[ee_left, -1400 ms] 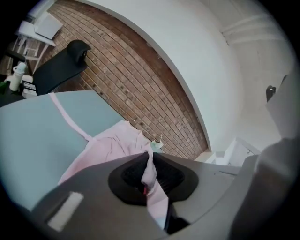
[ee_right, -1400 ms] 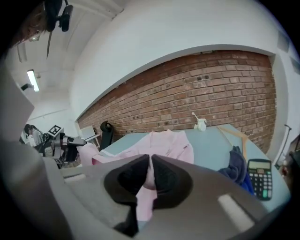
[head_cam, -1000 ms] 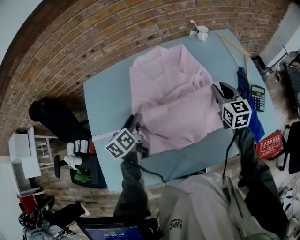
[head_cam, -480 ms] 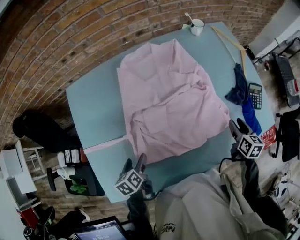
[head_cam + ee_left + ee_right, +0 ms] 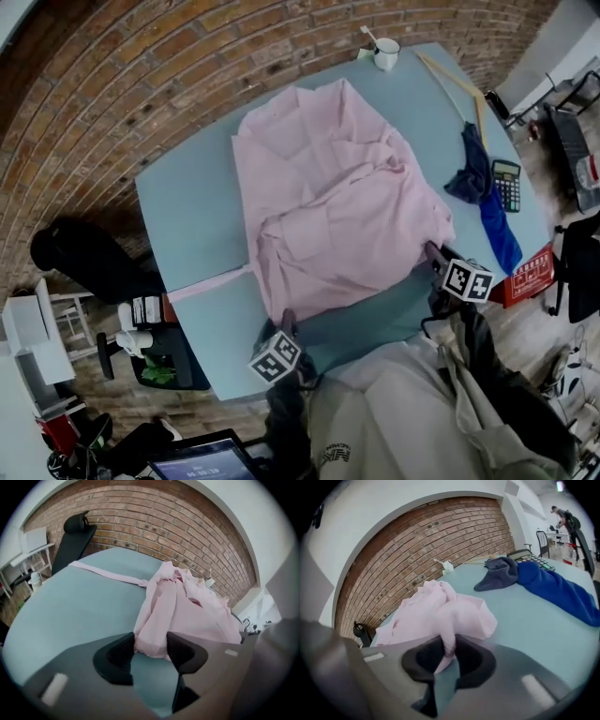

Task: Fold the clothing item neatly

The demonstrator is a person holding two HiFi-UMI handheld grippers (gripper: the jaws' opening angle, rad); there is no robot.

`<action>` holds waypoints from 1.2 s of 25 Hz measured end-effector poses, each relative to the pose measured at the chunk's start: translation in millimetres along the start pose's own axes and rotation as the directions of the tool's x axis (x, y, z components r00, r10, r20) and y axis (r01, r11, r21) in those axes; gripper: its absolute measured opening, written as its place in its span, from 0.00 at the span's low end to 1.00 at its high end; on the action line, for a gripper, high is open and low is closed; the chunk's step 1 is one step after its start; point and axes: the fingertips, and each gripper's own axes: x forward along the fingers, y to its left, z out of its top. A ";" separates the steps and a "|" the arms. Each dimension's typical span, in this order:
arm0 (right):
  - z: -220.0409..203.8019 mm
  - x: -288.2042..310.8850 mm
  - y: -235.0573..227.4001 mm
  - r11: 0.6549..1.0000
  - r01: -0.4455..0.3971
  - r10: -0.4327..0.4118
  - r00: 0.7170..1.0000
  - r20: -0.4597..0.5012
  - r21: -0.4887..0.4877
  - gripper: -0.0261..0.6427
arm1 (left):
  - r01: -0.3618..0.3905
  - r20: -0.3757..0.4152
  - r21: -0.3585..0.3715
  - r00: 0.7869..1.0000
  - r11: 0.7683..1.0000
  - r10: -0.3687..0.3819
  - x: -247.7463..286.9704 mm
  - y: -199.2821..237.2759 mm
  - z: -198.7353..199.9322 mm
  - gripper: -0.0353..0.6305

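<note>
From here the pale pink cloth shirt [image 5: 328, 197] reads as thin, matt and creased, and the blue-grey tabletop [image 5: 187, 206] under it as smooth and matt. At the shirt's 3 o'clock the dark blue cloth [image 5: 494, 230] looks thicker and soft. At 1 o'clock the small white mug [image 5: 385, 54] is glossy. The red-brown brick wall [image 5: 112, 84] looks rough.
</note>
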 end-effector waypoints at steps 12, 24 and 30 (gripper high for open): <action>-40.4 -77.2 -22.2 0.988 -0.151 0.150 0.987 -0.056 -0.023 0.11 | 0.128 0.172 -0.125 0.979 0.984 -0.105 -53.0 1.5 -45.2 0.15; -76.3 -202.5 -54.6 0.958 -0.282 0.272 0.951 -0.145 -0.055 0.10 | 0.308 0.284 -0.287 0.932 0.907 -0.226 -161.6 -17.7 -137.5 0.14; 17.3 -192.1 17.4 0.883 -0.416 0.408 0.909 -0.079 -0.218 0.10 | 0.437 0.413 -0.154 0.843 0.886 -0.344 -179.3 -59.7 -37.2 0.14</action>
